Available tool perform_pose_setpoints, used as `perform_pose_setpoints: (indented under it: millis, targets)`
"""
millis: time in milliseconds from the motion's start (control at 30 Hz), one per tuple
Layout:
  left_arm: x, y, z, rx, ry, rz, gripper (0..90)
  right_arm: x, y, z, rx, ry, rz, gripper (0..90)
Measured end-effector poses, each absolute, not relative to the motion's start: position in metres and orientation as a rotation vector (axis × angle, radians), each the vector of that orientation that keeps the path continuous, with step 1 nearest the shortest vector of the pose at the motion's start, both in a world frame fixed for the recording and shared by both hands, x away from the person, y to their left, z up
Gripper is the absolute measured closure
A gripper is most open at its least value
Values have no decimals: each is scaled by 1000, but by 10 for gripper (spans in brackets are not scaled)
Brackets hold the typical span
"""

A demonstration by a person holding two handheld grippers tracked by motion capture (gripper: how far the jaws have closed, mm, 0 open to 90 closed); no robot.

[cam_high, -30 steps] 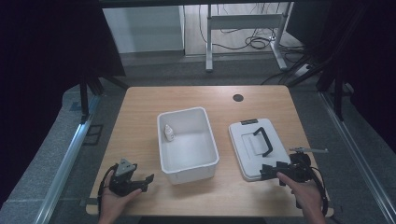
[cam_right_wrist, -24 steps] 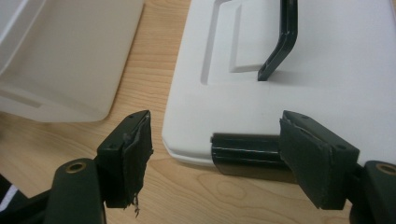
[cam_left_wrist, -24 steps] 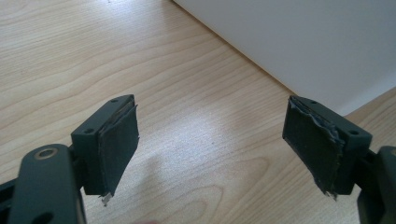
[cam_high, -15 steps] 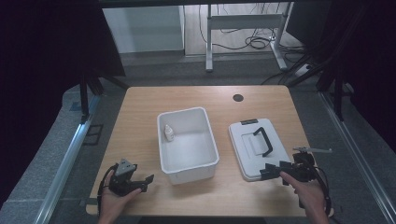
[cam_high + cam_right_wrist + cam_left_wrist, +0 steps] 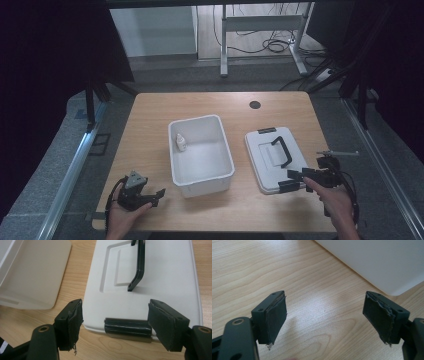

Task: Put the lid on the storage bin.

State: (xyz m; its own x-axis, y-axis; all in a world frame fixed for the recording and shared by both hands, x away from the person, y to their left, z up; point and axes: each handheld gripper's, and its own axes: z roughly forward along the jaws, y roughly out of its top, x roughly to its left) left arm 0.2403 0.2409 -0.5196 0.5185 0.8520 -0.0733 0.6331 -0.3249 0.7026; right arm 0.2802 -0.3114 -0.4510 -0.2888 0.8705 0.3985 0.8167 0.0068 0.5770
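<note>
Wooden table [image 5: 150,130] under white bin [image 5: 201,150] and lid [image 5: 275,159], dark curtains around.

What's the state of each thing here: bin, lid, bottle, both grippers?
white bin: open, lid off.
lid: flat on table beside bin, handle up.
small bottle: upright inside bin.
left gripper: open, holds nothing.
right gripper: open, jaws either side of the lid's near clip.
</note>
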Motion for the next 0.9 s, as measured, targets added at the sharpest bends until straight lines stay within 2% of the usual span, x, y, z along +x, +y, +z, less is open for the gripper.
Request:
perform_pose_setpoints:
  millis: [300, 900]
  targets:
    - [240, 242, -520, 2073, 1208, 397, 205, 291, -303, -446, 1830, 2244, 1106, 327]
    - [241, 242, -521, 2077, 1216, 411, 215, 321, -299, -423, 1836, 2288, 1021, 336]
